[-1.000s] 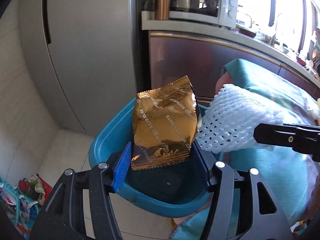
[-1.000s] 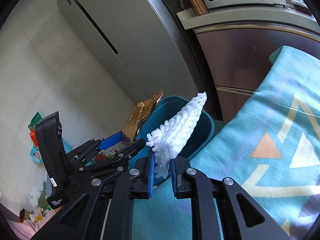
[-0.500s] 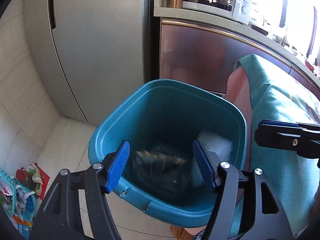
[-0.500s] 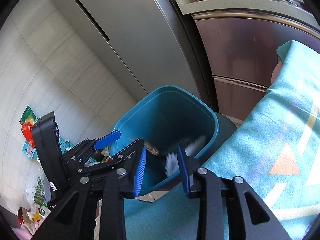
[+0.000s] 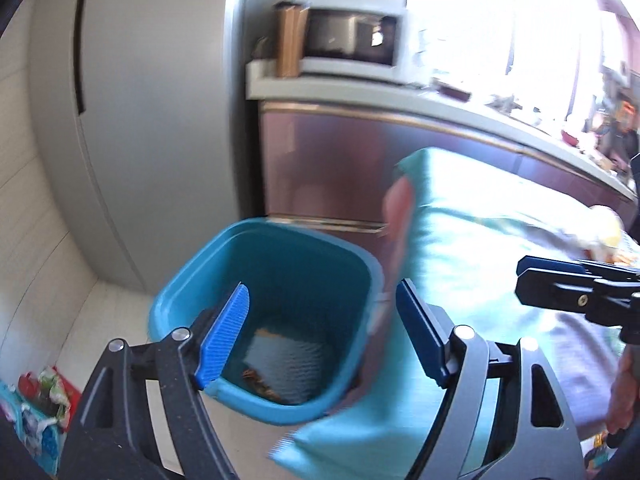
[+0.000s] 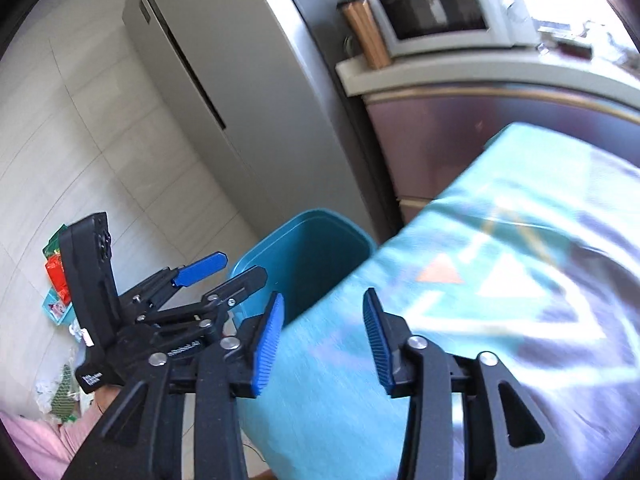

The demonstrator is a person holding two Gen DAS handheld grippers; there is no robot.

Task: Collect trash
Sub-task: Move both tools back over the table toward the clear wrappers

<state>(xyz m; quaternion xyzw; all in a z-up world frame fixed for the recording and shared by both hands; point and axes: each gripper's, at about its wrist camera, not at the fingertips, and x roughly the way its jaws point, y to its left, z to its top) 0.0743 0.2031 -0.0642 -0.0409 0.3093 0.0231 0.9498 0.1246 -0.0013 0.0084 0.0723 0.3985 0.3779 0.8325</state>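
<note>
Left gripper (image 5: 322, 336) empty, right gripper (image 6: 324, 340) empty, jaws just opening

Gold wrapper (image 5: 260, 380) and white foam net (image 5: 280, 354) lie inside teal bin (image 5: 180, 292).

A grey fridge (image 5: 152, 128) stands beside a maroon cabinet (image 5: 340, 168). On its bench (image 6: 460, 68) sits a white microwave (image 6: 436, 12). A teal patterned cloth (image 6: 500, 260) fills the right foreground.
</note>
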